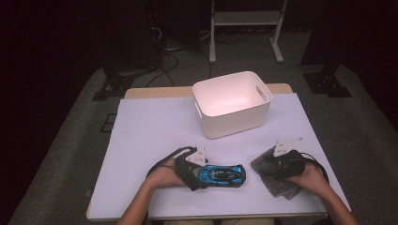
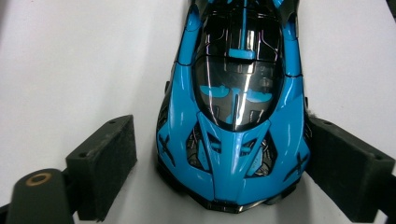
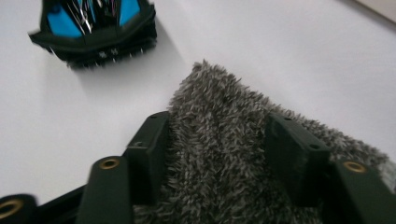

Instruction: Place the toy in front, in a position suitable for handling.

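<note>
Straddling the blue toy car [image 2: 236,107], the left gripper [image 1: 196,174] has open fingers [image 2: 100,165]: one clear, the other perhaps touching. Its long axis runs straight ahead. Beside the car, the right gripper [image 1: 274,165] half-closes around a grey cloth [image 3: 219,154].

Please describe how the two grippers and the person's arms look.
Both grippers are black. The left gripper and the right gripper each carry a pale grey three-cornered plate on top and trail a black cable. Their jaws are blocky, with felt-like pads and brass-coloured rings near the base. The forearms are bare, without sleeves.
</note>
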Action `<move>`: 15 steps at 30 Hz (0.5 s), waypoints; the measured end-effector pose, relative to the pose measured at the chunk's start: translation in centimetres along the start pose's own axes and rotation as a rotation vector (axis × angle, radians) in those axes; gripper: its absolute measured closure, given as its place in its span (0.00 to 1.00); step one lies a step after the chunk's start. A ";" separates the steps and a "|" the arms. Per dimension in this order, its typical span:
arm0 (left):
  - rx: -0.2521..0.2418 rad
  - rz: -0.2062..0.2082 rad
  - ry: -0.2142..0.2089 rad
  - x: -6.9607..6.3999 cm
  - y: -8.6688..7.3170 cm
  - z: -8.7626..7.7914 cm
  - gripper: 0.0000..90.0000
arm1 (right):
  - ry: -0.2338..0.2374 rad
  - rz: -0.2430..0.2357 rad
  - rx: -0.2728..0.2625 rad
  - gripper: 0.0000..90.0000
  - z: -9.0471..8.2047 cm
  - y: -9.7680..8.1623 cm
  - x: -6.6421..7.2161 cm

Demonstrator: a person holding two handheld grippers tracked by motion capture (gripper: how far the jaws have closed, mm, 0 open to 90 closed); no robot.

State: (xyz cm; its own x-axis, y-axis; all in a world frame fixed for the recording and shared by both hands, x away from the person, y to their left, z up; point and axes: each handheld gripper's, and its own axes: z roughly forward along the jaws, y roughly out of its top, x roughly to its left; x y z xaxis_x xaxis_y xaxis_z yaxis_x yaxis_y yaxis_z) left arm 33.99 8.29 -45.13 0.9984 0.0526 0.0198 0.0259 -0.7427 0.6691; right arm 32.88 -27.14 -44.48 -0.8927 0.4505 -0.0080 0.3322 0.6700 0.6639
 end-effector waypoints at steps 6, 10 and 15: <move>-0.009 0.005 -0.025 -0.1 -0.1 0.3 0.24 | -0.007 -0.015 0.024 0.64 0.2 0.0 0.3; -0.017 0.014 -0.017 -0.3 -0.1 0.3 0.26 | -0.004 -0.006 0.032 0.83 0.0 0.0 0.3; -0.026 0.017 -0.008 -0.4 -0.3 0.3 0.26 | 0.024 0.025 0.022 0.90 -0.8 0.2 0.2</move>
State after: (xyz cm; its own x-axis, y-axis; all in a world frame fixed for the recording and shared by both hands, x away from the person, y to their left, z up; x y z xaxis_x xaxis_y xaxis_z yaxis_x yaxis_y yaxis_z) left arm 33.57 8.30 -45.51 0.9991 0.0351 0.0254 0.0080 -0.7261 0.6876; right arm 32.51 -27.36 -43.77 -0.8912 0.4527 0.0265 0.3606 0.6720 0.6468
